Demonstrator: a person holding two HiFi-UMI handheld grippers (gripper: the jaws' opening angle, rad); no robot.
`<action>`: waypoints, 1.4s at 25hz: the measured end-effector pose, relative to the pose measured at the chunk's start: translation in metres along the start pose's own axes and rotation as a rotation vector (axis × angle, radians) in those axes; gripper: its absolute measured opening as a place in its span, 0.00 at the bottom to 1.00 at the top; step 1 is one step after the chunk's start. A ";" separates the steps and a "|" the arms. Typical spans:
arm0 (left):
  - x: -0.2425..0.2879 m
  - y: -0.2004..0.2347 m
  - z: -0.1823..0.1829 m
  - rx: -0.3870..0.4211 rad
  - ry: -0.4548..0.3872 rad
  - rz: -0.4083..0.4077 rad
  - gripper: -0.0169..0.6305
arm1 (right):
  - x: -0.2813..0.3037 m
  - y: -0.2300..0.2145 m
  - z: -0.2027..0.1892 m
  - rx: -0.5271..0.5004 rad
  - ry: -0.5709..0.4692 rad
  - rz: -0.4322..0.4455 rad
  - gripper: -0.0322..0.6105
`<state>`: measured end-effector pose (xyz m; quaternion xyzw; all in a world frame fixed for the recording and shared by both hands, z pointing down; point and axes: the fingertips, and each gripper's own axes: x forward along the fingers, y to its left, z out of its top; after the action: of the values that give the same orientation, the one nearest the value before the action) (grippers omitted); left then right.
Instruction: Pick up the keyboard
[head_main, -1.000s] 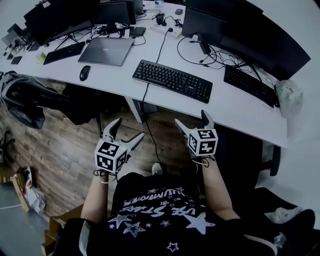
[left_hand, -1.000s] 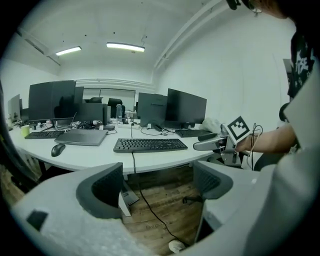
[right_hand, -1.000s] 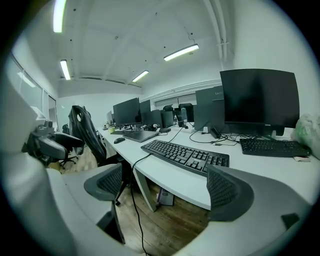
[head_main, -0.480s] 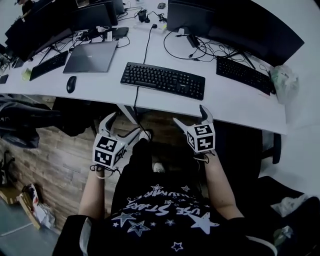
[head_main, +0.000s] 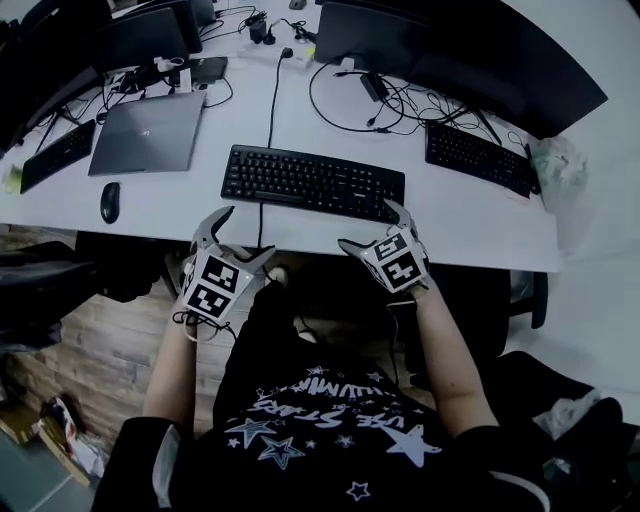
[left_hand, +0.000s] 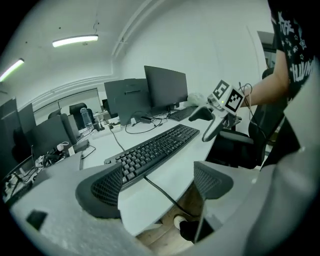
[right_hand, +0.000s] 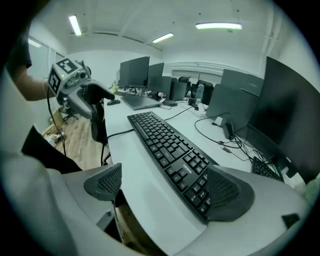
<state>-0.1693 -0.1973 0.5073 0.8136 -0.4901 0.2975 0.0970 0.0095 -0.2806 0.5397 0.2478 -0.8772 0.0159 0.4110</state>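
**Keyboard (head_main: 312, 183) not lifted yet**

We see the black keyboard lying flat on the white surface (head_main: 470, 225), close to the near edge. Our left hand-held gripper (head_main: 243, 235) is by its left end, jaws wide apart and empty. Our right hand-held gripper (head_main: 372, 225) is at its right end, jaws wide apart too.

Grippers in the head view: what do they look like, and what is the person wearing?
The left claw and right claw each have two curved grey fingers with mesh-textured pads, plus a white cube of black square markers. A thin dark cable trails from each. The person wears a black short-sleeved T-shirt printed with white stars.
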 end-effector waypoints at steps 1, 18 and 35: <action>0.007 0.006 0.002 0.001 -0.002 -0.016 0.70 | 0.009 -0.003 0.004 -0.025 0.022 0.014 0.84; 0.077 0.097 0.013 -0.012 0.017 -0.157 0.70 | 0.103 -0.043 0.027 -0.327 0.392 0.319 0.94; 0.111 0.119 0.009 -0.037 0.046 -0.223 0.70 | 0.132 -0.036 0.008 -0.406 0.683 0.538 0.95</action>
<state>-0.2292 -0.3431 0.5488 0.8542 -0.3995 0.2943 0.1554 -0.0509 -0.3693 0.6244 -0.0926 -0.7104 0.0305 0.6970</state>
